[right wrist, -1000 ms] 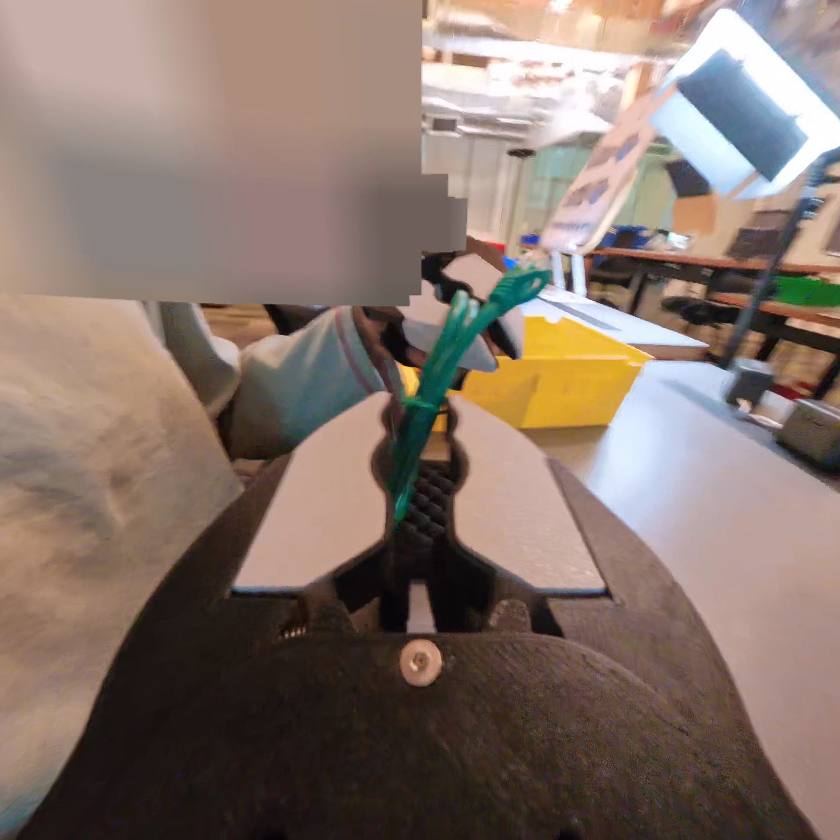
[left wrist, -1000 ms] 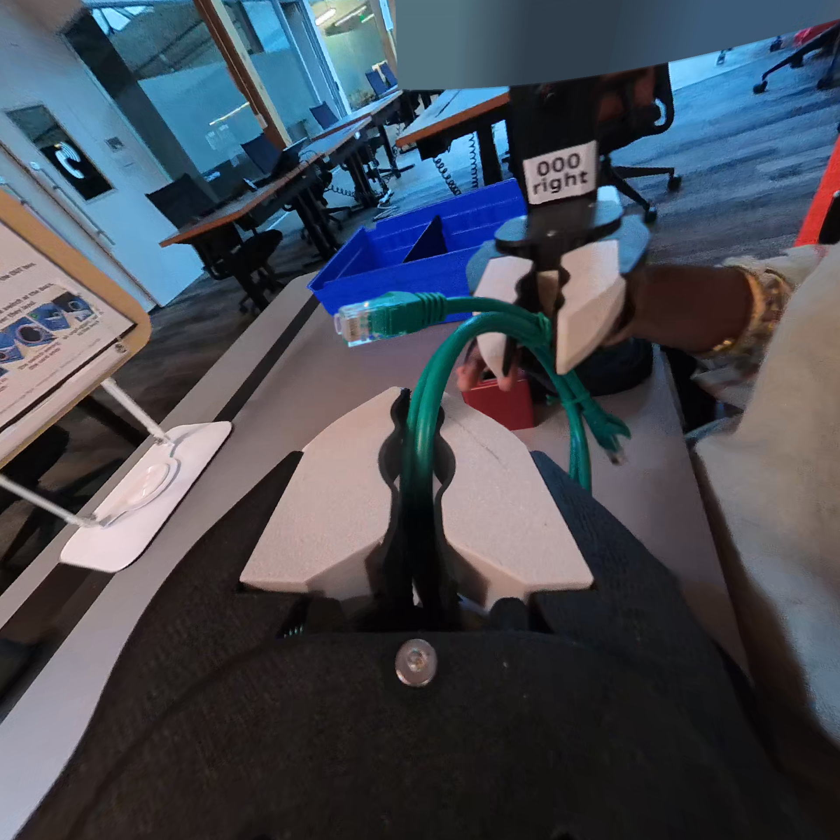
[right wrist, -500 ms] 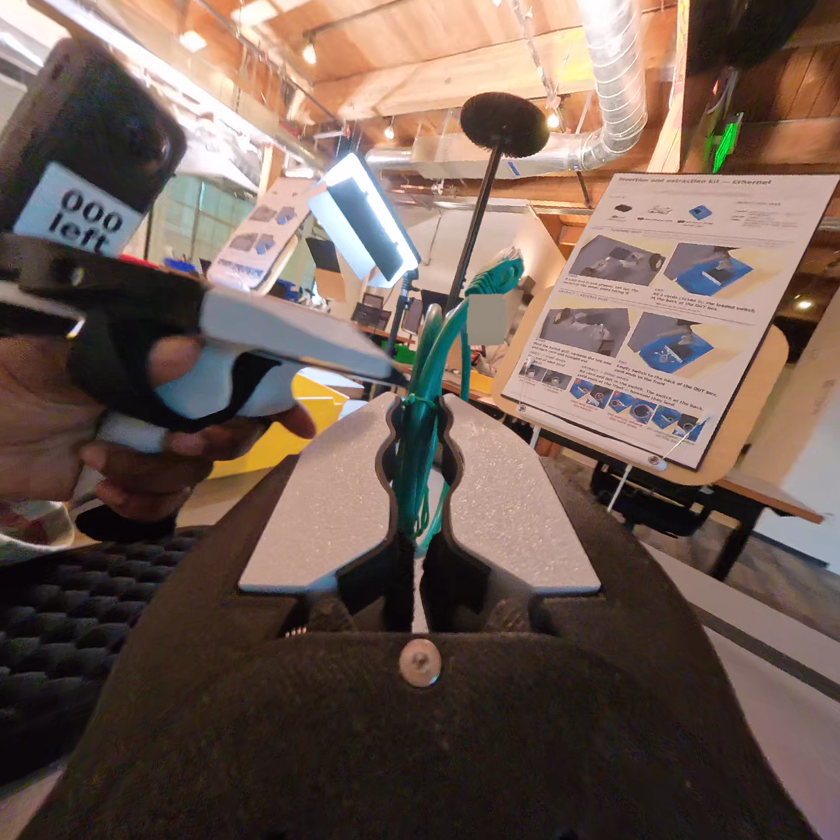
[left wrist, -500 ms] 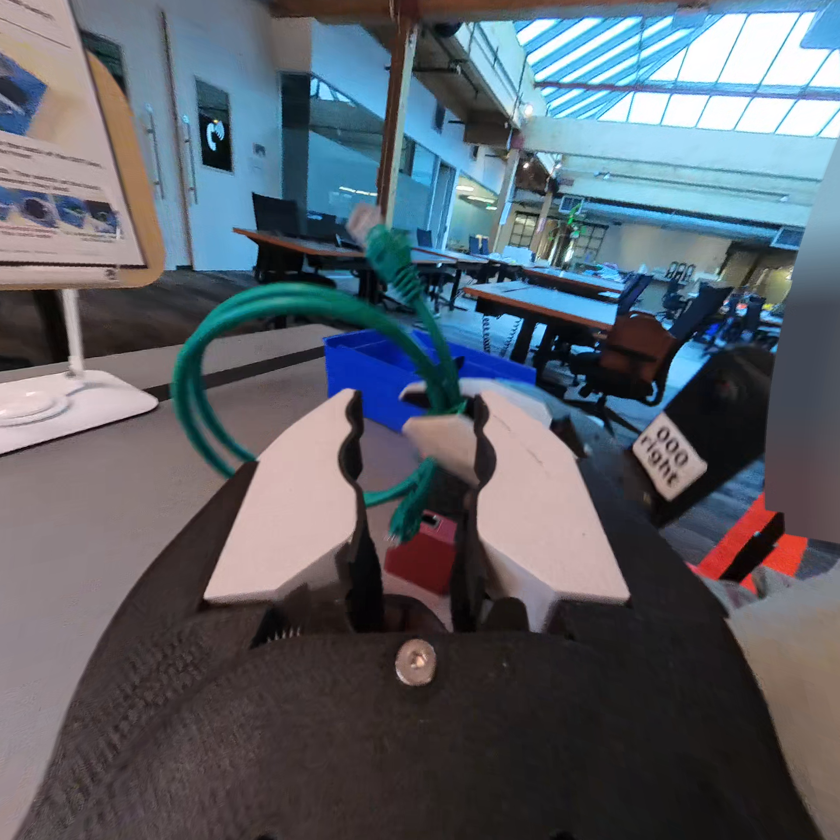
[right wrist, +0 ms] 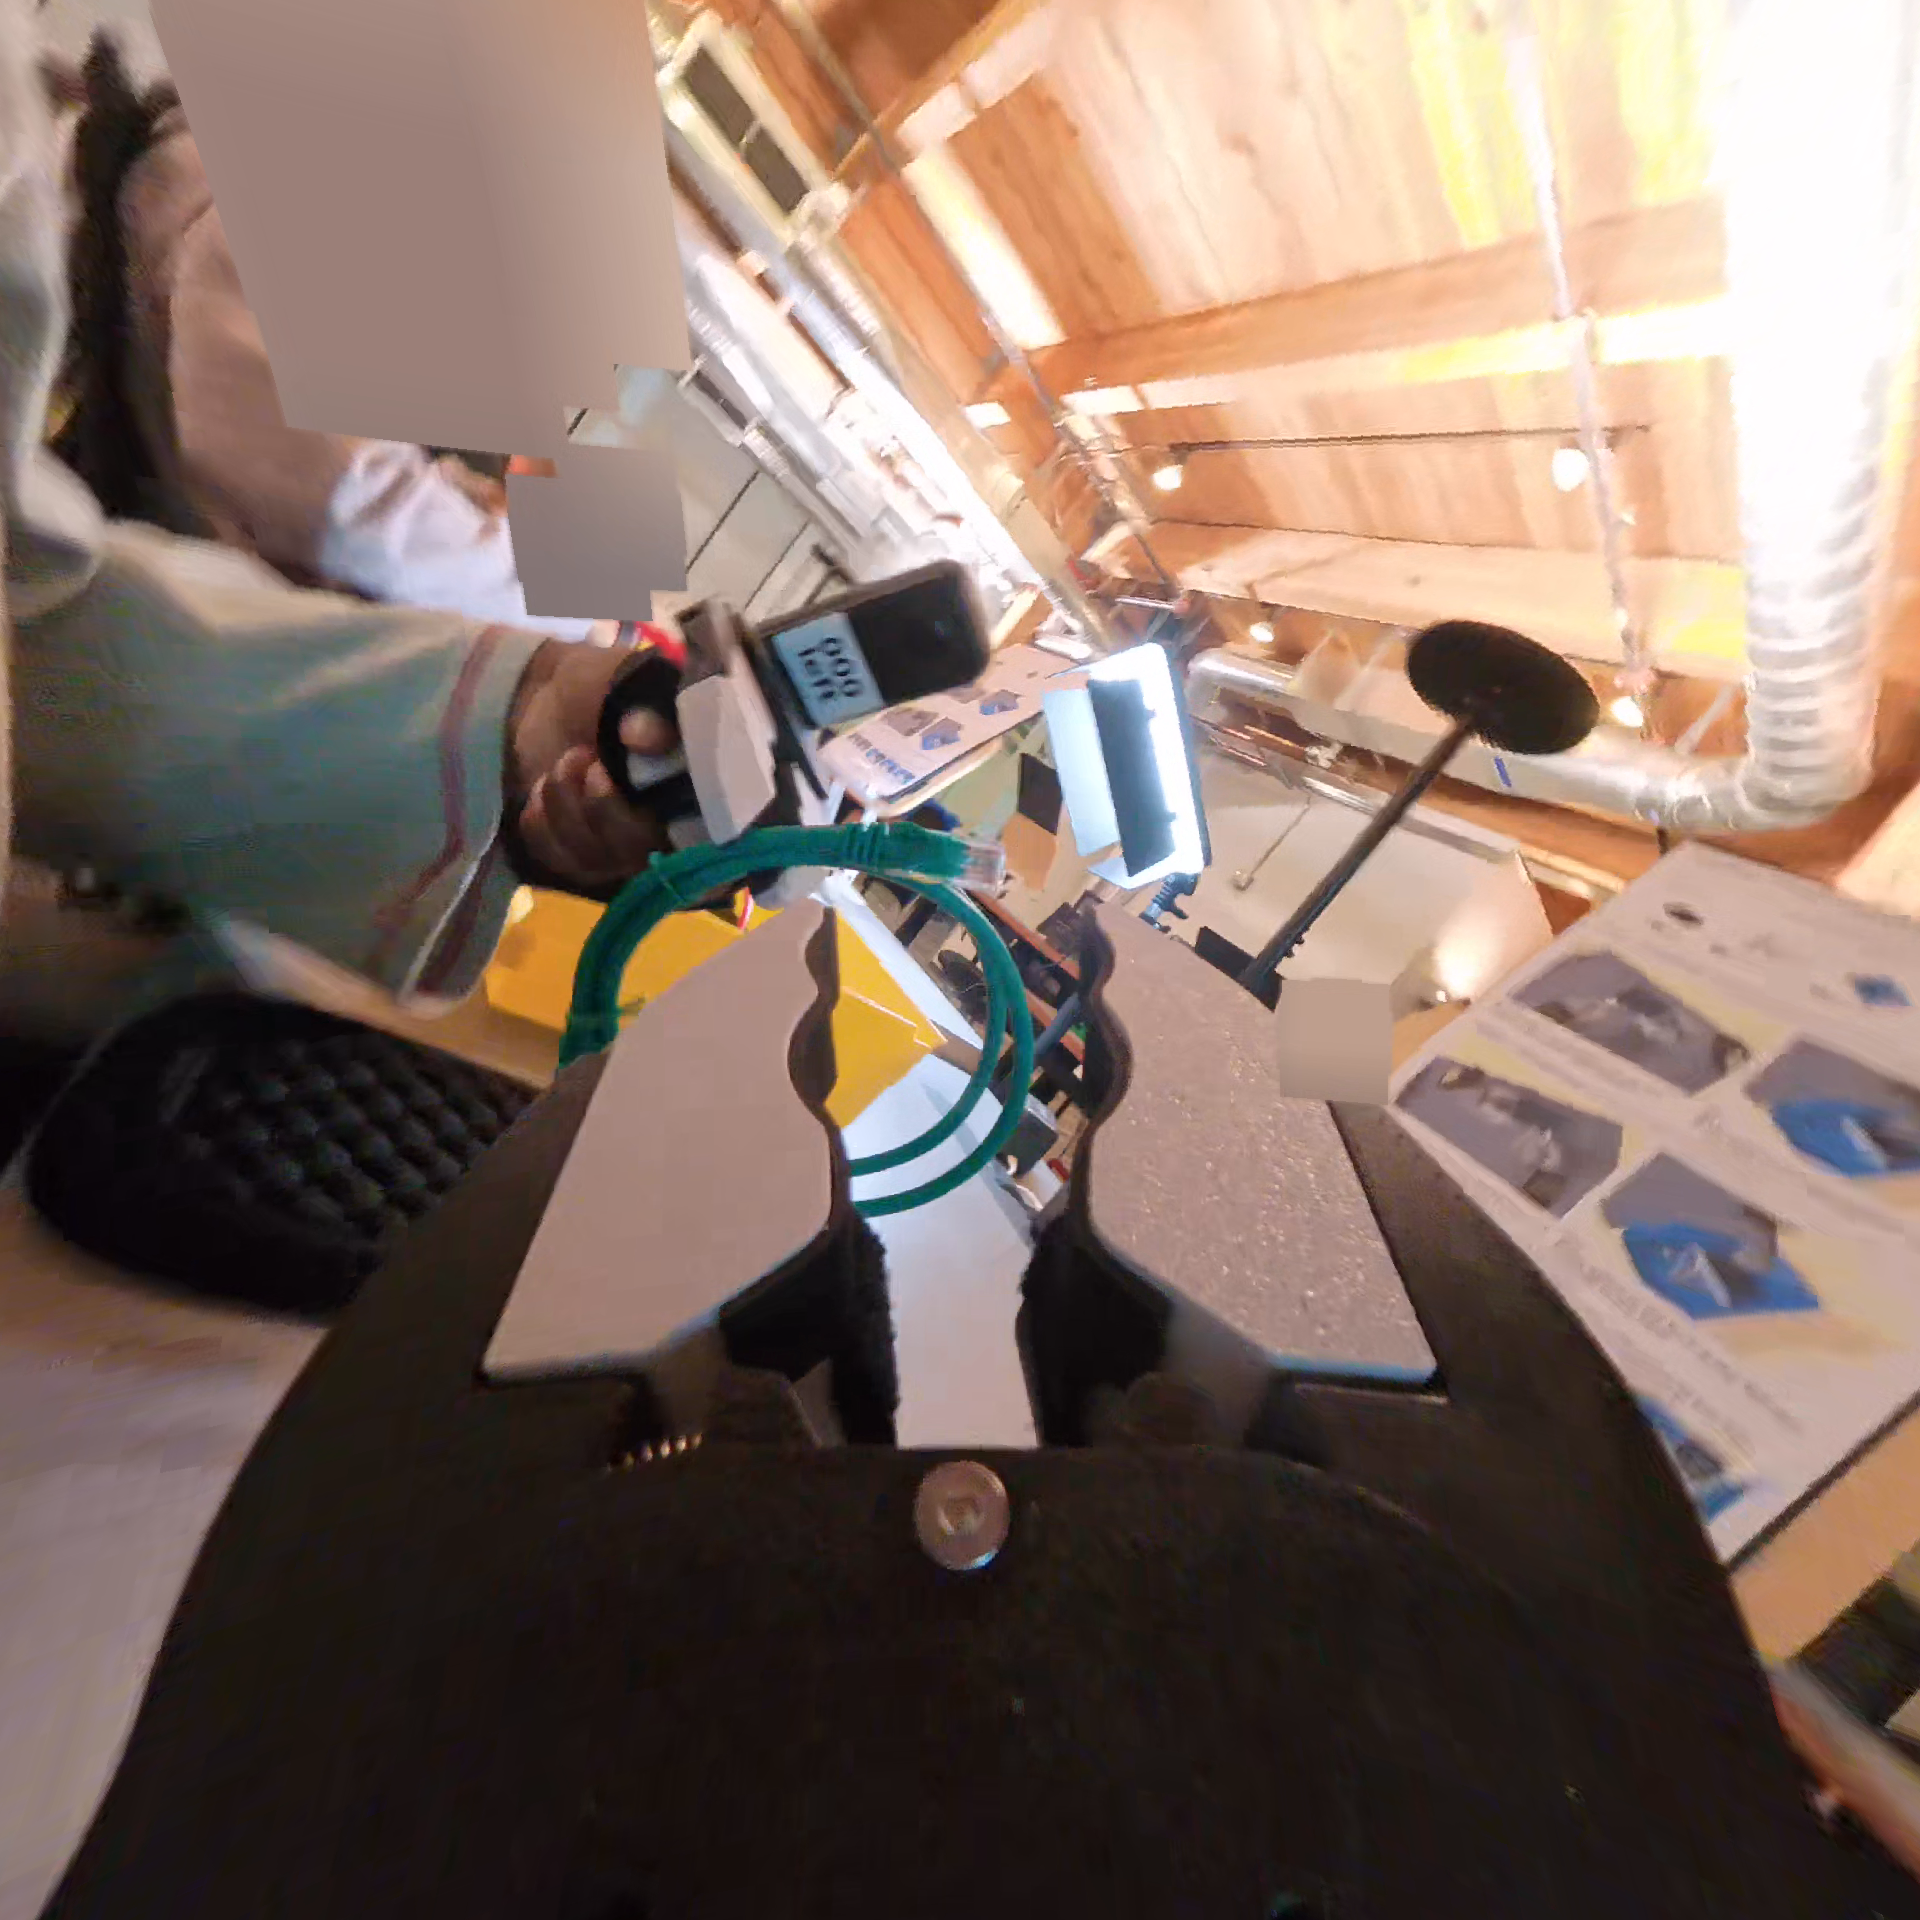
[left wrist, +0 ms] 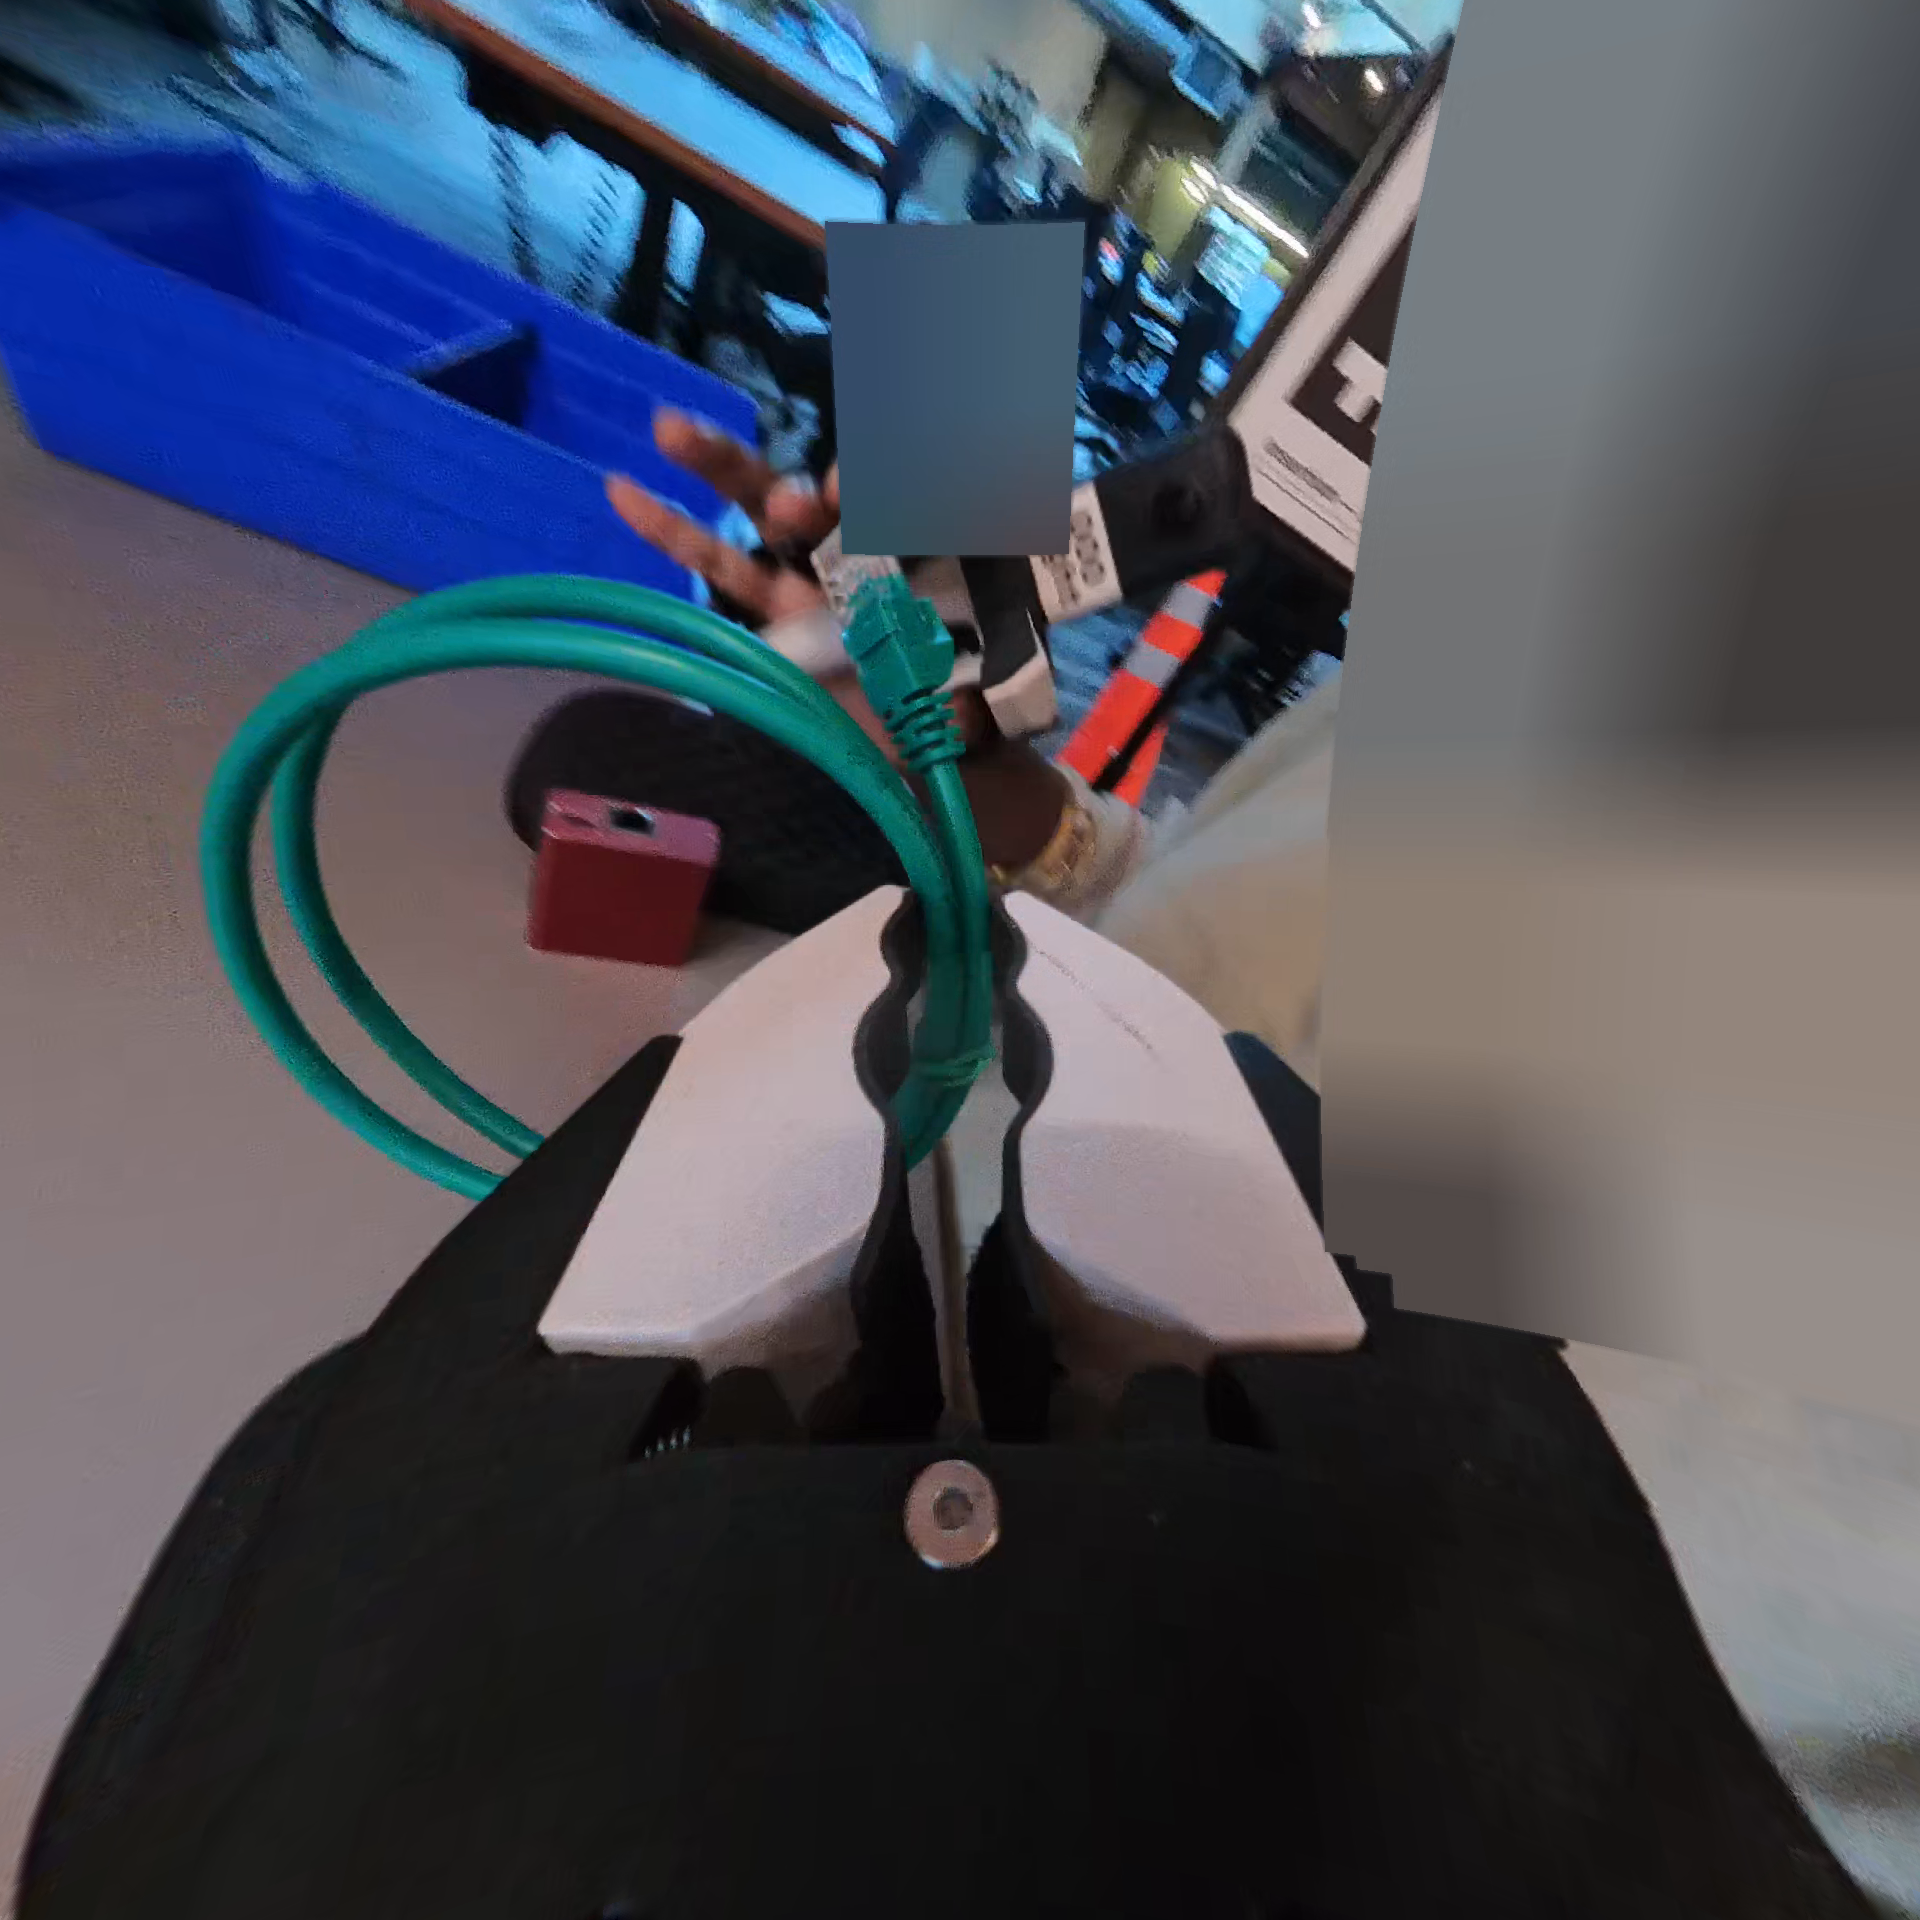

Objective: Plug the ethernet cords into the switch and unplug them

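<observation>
My left gripper [left wrist: 951,914] is shut on a coiled green ethernet cord [left wrist: 904,675]. The coil loops out to the left, and one clear-tipped plug stands up above the fingers. A small red box [left wrist: 618,894] with a port on top sits on the grey table [left wrist: 156,1299] ahead, against a black mat [left wrist: 727,769]. My right gripper [right wrist: 961,925] is open and empty, tilted up toward the ceiling. In the right wrist view the left gripper [right wrist: 748,769] holds the cord [right wrist: 914,847] just beyond my right fingertips. No switch is clearly identifiable.
A blue bin [left wrist: 260,416] stands at the back left of the table. A yellow bin [right wrist: 540,987] sits behind the black mat [right wrist: 239,1143]. An instruction board [right wrist: 1662,1143] stands at the right. An orange cone [left wrist: 1132,707] is on the floor beyond. The person's sleeve is close on the right. Spacing between my two grippers at the tips: around 8 cm.
The cord has passed from right to left: my right gripper opened and let go, and my left gripper closed on it. Both grippers have swung round.
</observation>
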Action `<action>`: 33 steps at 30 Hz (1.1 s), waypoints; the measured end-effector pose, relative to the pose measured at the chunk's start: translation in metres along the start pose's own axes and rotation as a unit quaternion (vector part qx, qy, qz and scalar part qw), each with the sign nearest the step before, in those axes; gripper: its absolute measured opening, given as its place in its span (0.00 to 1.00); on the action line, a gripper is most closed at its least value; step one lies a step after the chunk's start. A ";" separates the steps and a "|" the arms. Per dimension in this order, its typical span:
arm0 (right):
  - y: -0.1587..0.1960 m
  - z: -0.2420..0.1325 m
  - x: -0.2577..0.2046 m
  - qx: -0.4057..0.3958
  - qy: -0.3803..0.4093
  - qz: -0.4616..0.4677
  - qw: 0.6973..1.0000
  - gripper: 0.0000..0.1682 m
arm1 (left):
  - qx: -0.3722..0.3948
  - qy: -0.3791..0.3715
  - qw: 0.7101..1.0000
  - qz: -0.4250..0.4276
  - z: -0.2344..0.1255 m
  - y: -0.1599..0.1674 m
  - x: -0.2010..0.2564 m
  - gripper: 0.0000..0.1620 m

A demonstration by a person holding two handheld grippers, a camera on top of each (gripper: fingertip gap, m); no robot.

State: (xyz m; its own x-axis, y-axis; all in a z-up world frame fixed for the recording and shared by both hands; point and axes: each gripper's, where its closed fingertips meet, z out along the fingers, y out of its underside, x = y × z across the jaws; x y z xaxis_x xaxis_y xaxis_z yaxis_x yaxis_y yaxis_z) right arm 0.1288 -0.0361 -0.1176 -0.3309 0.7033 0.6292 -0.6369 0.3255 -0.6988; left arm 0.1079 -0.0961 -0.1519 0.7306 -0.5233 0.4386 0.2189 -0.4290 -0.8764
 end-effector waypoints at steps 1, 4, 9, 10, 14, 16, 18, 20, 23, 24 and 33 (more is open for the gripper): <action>-0.003 0.001 -0.007 -0.006 -0.029 -0.030 0.999 0.28 | -0.014 0.019 1.000 -0.007 -0.001 0.005 0.004 0.07; -0.004 0.011 -0.023 -0.032 -0.094 -0.096 0.990 0.31 | -0.045 0.057 0.997 -0.014 0.001 0.014 0.013 0.07; -0.001 0.026 -0.043 -0.055 -0.192 -0.167 0.966 0.25 | -0.088 0.097 0.991 -0.020 0.008 0.029 0.026 0.07; -0.003 0.027 -0.045 -0.052 -0.203 -0.177 0.962 0.22 | -0.094 0.098 0.991 -0.018 0.009 0.031 0.026 0.07; 0.005 0.027 -0.048 -0.080 -0.233 -0.172 0.954 0.12 | -0.095 0.092 0.991 -0.010 0.007 0.032 0.025 0.09; 0.013 0.025 -0.045 -0.112 -0.224 -0.132 0.959 0.10 | -0.059 0.040 0.997 -0.009 0.003 0.021 0.010 0.14; 0.026 0.023 -0.040 -0.149 -0.204 -0.060 0.966 0.07 | 0.012 -0.088 0.996 0.031 -0.012 -0.001 -0.022 0.20; 0.041 0.022 -0.038 -0.181 -0.181 0.021 0.966 0.07 | 0.083 -0.206 0.967 0.122 -0.032 -0.023 -0.038 0.33; 0.056 0.021 -0.048 -0.202 -0.180 0.113 0.956 0.07 | 0.077 -0.300 0.906 0.287 -0.042 -0.033 -0.027 0.42; 0.059 0.020 -0.052 -0.204 -0.185 0.137 0.952 0.07 | 0.045 -0.309 0.893 0.324 -0.038 -0.028 -0.024 0.42; 0.048 0.020 -0.061 -0.137 -0.214 0.224 0.941 0.07 | -0.082 -0.232 0.900 0.359 0.014 0.022 -0.027 0.21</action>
State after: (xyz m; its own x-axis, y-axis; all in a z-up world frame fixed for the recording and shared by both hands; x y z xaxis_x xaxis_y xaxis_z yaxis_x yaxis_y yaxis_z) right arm 0.1042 -0.0761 -0.1823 -0.8114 0.5084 0.2885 -0.1824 0.2486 -0.9513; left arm 0.1025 -0.0813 -0.1859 0.8455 -0.3620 -0.3925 -0.4880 -0.2255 -0.8432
